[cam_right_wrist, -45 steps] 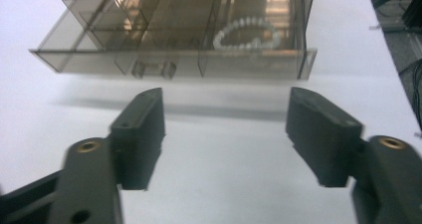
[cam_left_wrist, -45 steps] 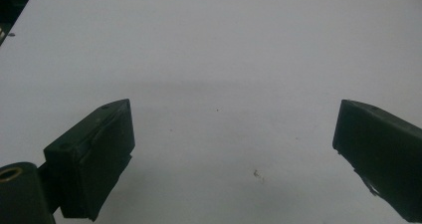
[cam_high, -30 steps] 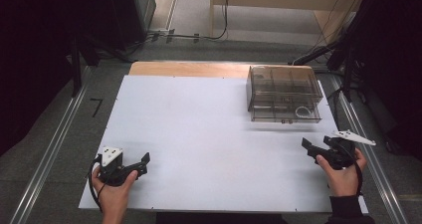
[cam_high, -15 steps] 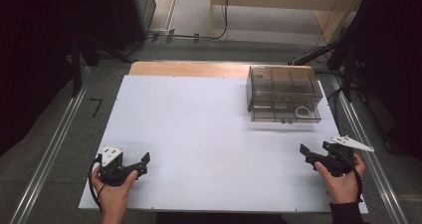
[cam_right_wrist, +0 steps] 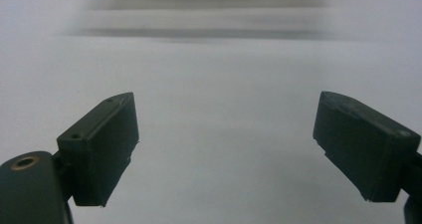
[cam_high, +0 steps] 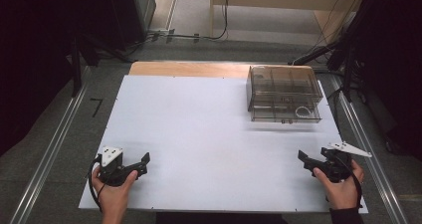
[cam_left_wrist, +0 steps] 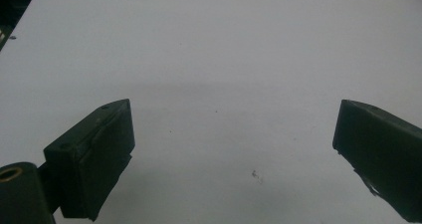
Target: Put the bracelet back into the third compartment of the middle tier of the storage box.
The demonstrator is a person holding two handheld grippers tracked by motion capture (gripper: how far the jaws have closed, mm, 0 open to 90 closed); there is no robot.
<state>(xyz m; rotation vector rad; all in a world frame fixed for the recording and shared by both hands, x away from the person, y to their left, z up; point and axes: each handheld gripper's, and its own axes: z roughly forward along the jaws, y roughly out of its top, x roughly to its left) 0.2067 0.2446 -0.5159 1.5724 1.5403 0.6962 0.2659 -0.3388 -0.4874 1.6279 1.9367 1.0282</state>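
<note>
Fingers of both grippers spread wide, empty: left gripper point(cam_high: 142, 164) and right gripper point(cam_high: 304, 162) near the white table's point(cam_high: 209, 134) front corners; clear box point(cam_high: 283, 93) far right.

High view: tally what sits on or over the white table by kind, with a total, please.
Black two-jaw grippers: 2, the left gripper and the right gripper, both open and empty
Clear smoky plastic compartment boxes: 1, the box at the far right of the white table
Small white rings inside that box: 1, the ring
Total: 4
</note>
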